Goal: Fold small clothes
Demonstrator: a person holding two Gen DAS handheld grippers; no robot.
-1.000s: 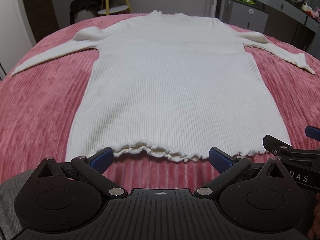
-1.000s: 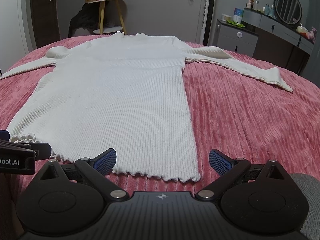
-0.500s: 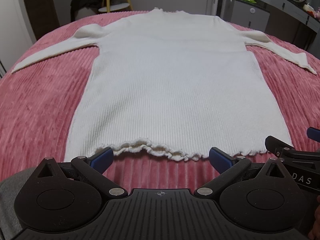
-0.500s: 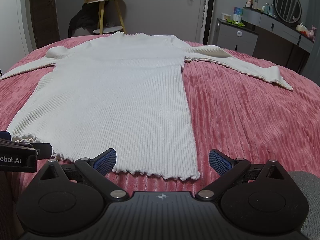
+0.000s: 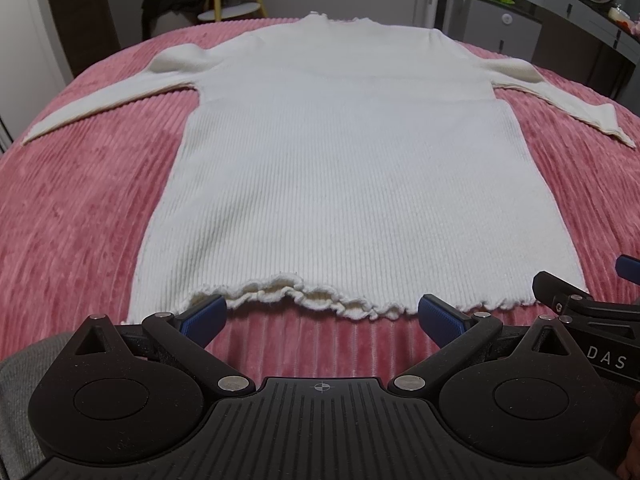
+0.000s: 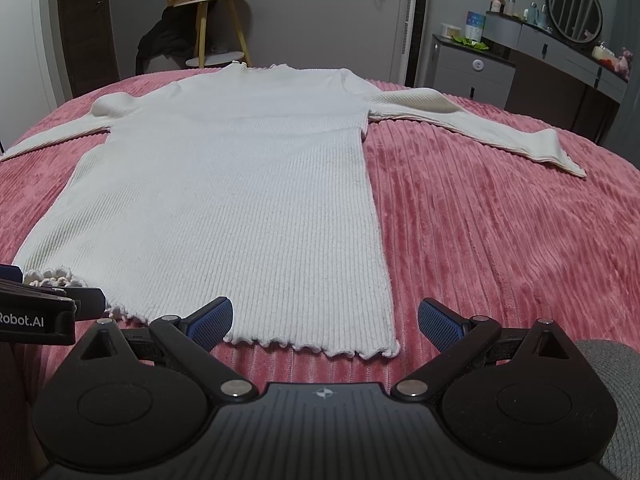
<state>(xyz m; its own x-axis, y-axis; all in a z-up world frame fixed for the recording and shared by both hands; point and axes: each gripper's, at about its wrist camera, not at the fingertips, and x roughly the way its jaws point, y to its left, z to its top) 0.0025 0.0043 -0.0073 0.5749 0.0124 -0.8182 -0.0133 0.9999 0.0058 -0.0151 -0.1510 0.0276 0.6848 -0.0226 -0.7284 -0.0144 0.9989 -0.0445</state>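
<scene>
My left gripper is spread wide with nothing between its blue-padded fingers. Ahead of them the cream ribbed long-sleeved knit top lies flat on the pink corduroy-ribbed bedspread, with its frilled hem just past my fingertips. I cannot tell whether the left pad touches the hem. My right gripper is just as wide apart and holds nothing. Its left finger overlaps the hem's edge in view, though contact is unclear, and its right finger sits over bare bedspread beyond the top's right corner. In the left view, the left sleeve's cuff runs to the frame edge. The collar, far ahead, is too small to make out. Each gripper shows only partly in the other's view, cut off at the frame side.
</scene>
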